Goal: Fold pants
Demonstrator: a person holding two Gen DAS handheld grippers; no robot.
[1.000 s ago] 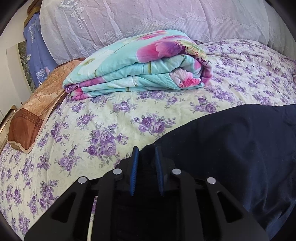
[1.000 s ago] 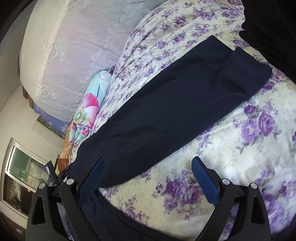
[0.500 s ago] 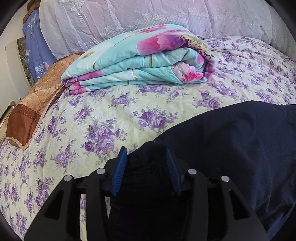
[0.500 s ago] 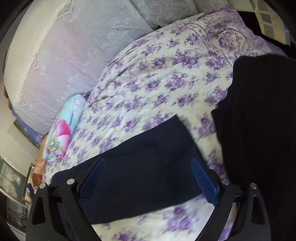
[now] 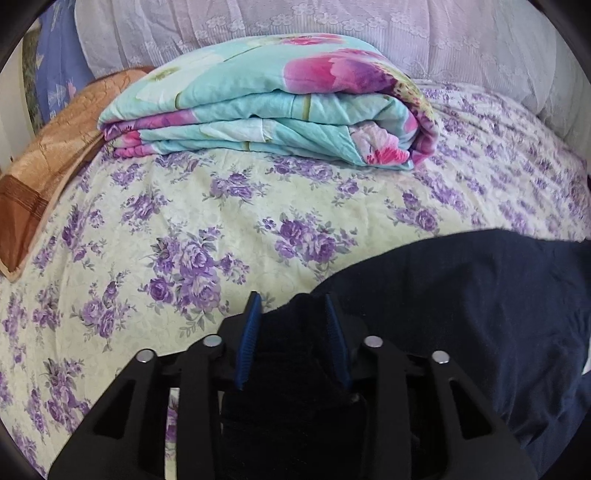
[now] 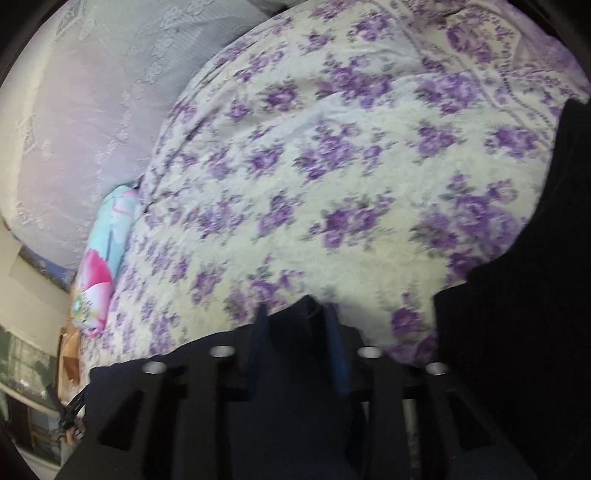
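Note:
Dark navy pants (image 5: 461, 295) lie on a purple-flowered bedsheet (image 5: 221, 221), spreading to the right in the left wrist view. My left gripper (image 5: 291, 299) has a bunched edge of the pants between its blue pads (image 5: 247, 339); its jaws are closing and press on the cloth. In the blurred right wrist view, my right gripper (image 6: 295, 308) is closing on another end of the pants (image 6: 291, 350). A fold of that cloth pokes up between its fingers.
A folded turquoise and pink floral quilt (image 5: 277, 110) lies at the head of the bed. An orange-brown pillow (image 5: 44, 173) is to its left and white lace-covered pillows (image 5: 332, 29) are behind. Black ribbed cloth (image 6: 517, 332) fills the right edge of the right wrist view.
My right gripper travelled along the pant leg to its end and went from wide open to closed on the cloth. The left jaws widened, then narrowed on the fabric, edging toward the quilt.

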